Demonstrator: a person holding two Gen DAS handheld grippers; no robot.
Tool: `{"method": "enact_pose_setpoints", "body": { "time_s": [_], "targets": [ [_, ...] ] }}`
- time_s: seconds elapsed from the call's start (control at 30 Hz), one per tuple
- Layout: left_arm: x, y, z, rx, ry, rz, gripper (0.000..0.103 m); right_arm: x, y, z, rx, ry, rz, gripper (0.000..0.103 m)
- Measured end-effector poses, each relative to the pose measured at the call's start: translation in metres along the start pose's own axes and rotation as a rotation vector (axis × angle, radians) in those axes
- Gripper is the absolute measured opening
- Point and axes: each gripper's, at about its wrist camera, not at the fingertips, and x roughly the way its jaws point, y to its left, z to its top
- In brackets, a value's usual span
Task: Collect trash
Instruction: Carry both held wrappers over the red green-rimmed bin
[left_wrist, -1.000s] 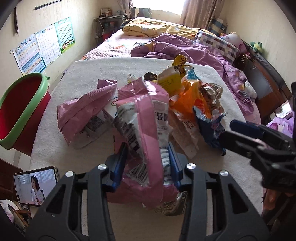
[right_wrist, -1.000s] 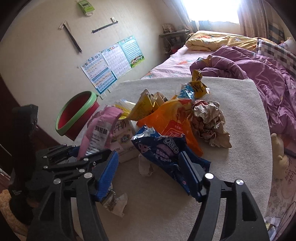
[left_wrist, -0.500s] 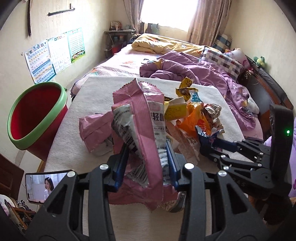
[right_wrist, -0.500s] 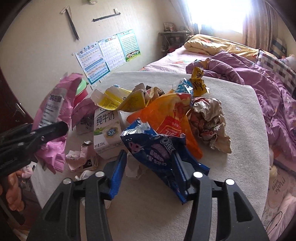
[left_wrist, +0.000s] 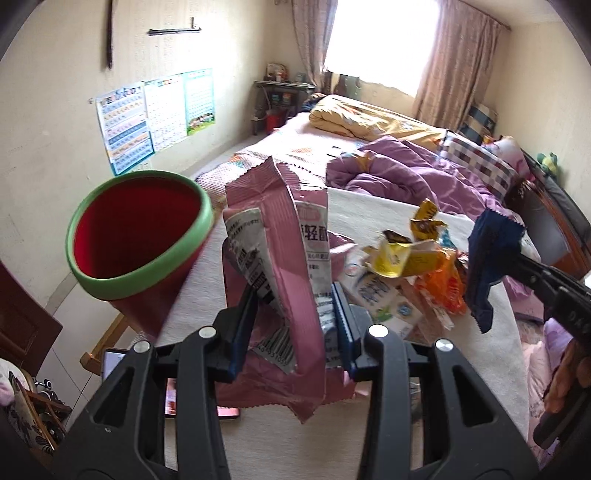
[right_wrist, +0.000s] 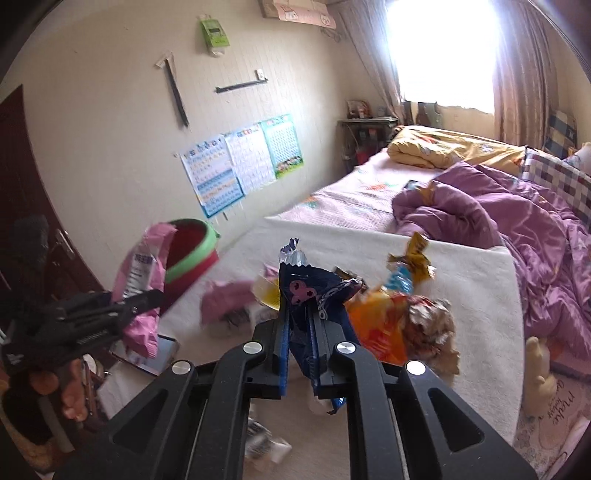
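At left we see the red bin (left_wrist: 136, 236) with green rim, our left gripper (left_wrist: 293, 332) clamping the pink wrapper (left_wrist: 284, 236) beside it, our right gripper (right_wrist: 299, 345), jaws just closed, pinching the blue wrapper (right_wrist: 314, 291) above the white mat (right_wrist: 476, 295).

A lived-in home bedroom
A bed (right_wrist: 369, 192) with a rumpled purple quilt (right_wrist: 480, 210), a yellow blanket (right_wrist: 443, 147) and a checked pillow (left_wrist: 476, 162), curtains (left_wrist: 458, 66) at a bright window, children's learning posters (right_wrist: 240, 166) on the wall
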Motion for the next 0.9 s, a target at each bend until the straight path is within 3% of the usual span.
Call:
{"method": "enact_pose_setpoints", "body": {
  "time_s": [0.37,0.63,0.9],
  "targets": [
    [-0.005,0.109,0.014,-0.071,-0.024,0.107,0.038,0.058,0.091,0.028,-0.012,0.013,0.122,0.009],
    [0.014,0.180,0.037,-0.033,-0.020,0.104,0.039,0.127,0.158,0.065,0.031,-0.013,0.219,0.009],
    [0.043,0.223,0.048,-0.016,0.012,0.073,0.039,0.189,0.205,0.096,0.069,0.005,0.269,0.009]
  ]
}}
